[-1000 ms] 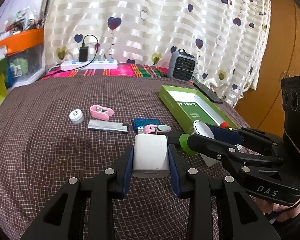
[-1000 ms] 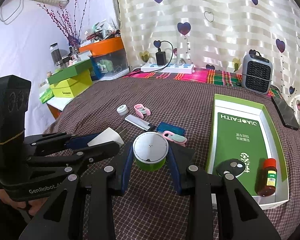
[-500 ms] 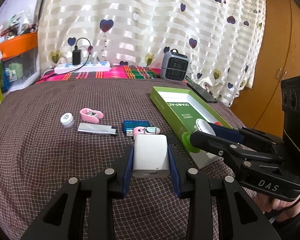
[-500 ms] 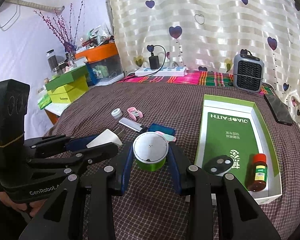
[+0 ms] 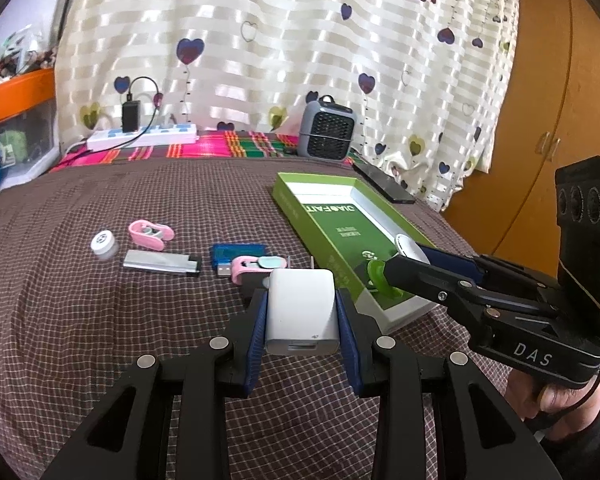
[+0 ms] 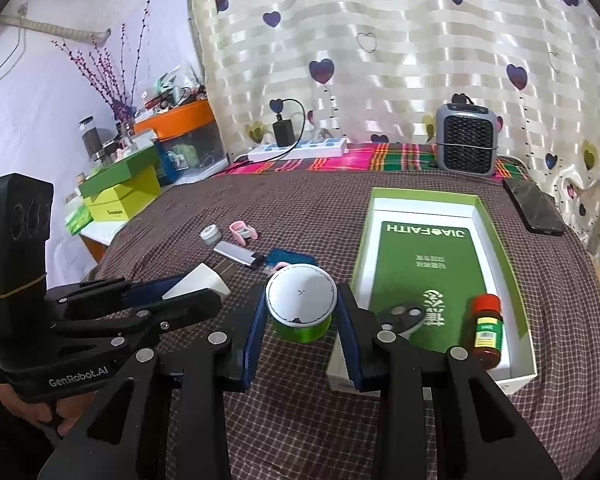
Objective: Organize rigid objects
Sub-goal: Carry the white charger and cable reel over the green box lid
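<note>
Left wrist view: left gripper [image 5: 302, 314] clamps a white charger [image 5: 301, 312] between its blue pads, held above the checked cloth [image 5: 100, 340]. On the cloth ahead: small white cap [image 5: 103, 243], pink clip [image 5: 151, 234], silver stick [image 5: 162, 262], blue USB stick [image 5: 238, 253], and a second pink clip [image 5: 256, 267] just beside the charger's far end. Green box [image 5: 340, 236] lies to the right, open. Right gripper [image 5: 396, 264] reaches in from the right over the box's near corner, gripping a green jar [image 5: 376, 276] with a white lid. Hand [image 5: 556, 404] holds its handle. Fan [image 5: 327, 131], power strip [image 5: 142, 140] and phone [image 5: 384, 184] sit at the back.

Right wrist view: right gripper [image 6: 302, 312] pads press on the green jar [image 6: 302, 320], white lid up, held just left of the box [image 6: 496, 240]. Inside the box: a red-capped bottle [image 6: 487, 328] on its side and a dark flat piece [image 6: 400, 314]. Left gripper [image 6: 204, 288] enters from the left with the charger [image 6: 198, 282] gripped. Cap [image 6: 211, 235], pink clip [image 6: 243, 232], silver stick [image 6: 240, 254] and blue stick [image 6: 292, 257] lie beyond on the cloth.
</note>
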